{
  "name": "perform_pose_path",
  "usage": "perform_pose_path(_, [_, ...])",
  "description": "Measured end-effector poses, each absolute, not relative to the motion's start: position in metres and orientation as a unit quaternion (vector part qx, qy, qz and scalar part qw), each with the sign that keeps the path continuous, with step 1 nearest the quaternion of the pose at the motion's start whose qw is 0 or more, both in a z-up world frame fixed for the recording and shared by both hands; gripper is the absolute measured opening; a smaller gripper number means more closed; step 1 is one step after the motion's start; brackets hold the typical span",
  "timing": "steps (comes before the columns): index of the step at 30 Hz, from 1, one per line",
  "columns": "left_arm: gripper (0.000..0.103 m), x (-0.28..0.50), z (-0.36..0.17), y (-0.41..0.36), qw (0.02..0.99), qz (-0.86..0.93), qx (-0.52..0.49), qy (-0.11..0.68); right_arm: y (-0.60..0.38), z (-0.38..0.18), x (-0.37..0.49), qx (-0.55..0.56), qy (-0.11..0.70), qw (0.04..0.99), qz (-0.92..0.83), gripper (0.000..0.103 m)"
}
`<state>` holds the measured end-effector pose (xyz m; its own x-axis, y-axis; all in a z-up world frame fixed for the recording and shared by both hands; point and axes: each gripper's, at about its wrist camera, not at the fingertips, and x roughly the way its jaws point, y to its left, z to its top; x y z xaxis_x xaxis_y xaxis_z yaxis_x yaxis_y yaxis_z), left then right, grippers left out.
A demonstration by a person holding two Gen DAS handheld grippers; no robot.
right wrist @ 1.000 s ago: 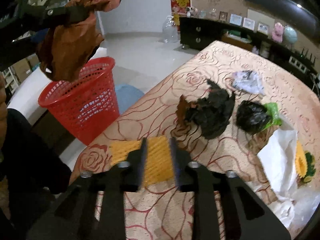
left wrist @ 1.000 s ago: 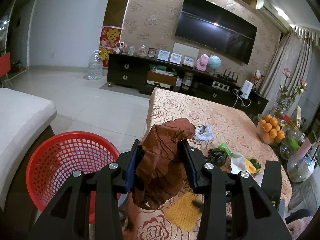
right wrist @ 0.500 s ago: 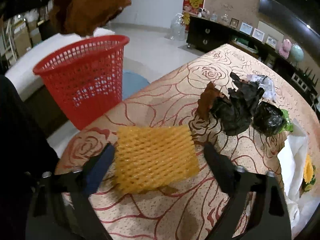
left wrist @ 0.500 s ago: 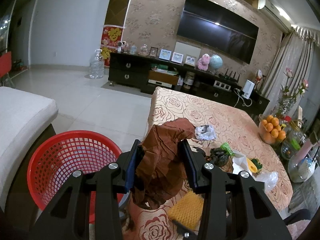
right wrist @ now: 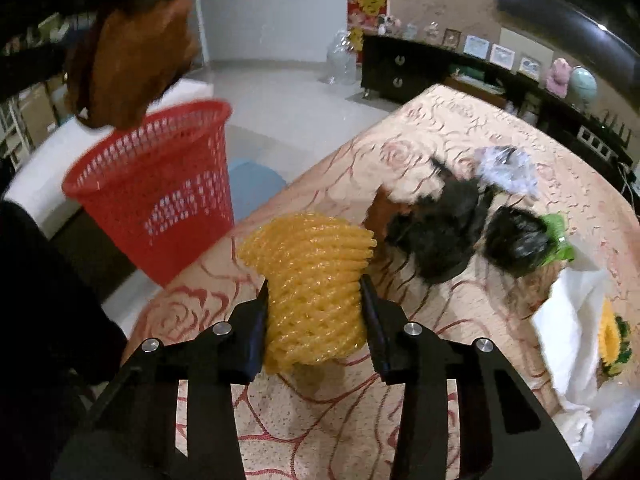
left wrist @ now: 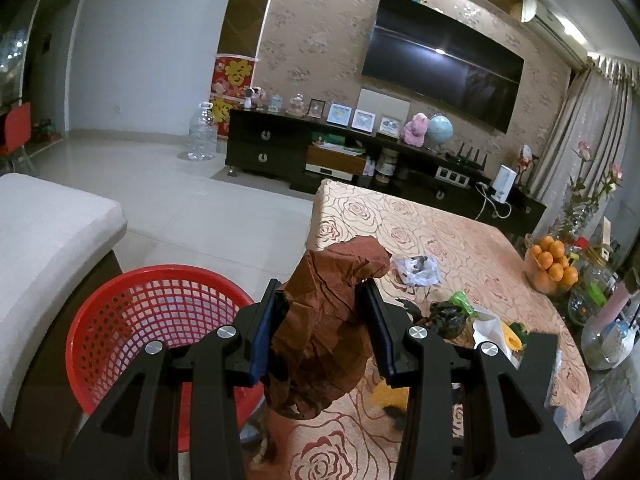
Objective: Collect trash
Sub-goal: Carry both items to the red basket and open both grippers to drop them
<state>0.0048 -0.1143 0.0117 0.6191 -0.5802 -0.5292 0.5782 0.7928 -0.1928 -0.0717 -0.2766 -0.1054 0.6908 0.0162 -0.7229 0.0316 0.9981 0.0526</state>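
Observation:
My left gripper (left wrist: 322, 300) is shut on a crumpled brown paper bag (left wrist: 324, 336) and holds it in the air near the table's corner, just right of the red mesh basket (left wrist: 160, 320). The bag (right wrist: 128, 60) hangs above the basket (right wrist: 160, 192) in the right wrist view. My right gripper (right wrist: 314, 292) is shut on a yellow foam fruit net (right wrist: 312, 284), lifted off the rose-patterned tablecloth (right wrist: 440, 140). Black crumpled bags (right wrist: 440, 228), a clear wrapper (right wrist: 506, 168) and white paper (right wrist: 572, 320) lie on the table beyond it.
A white sofa (left wrist: 44, 248) stands left of the basket. A bowl of oranges (left wrist: 550, 268), glass jars and a vase stand at the table's right edge. A dark TV cabinet (left wrist: 304, 152) runs along the far wall. A blue stool (right wrist: 252, 188) sits beside the table.
My right gripper opened around the yellow foam net, then shut on it and lifted it off the cloth. My left gripper keeps the brown bag by the basket, almost unmoved.

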Motion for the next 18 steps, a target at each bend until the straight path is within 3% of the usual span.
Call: perform_pose_path(18, [0.04,0.021,0.045,-0.069,0.931,-0.254,0.029,0.261,-0.297,-0.029,-0.064,0.054,0.32,0.945,-0.045,0.04])
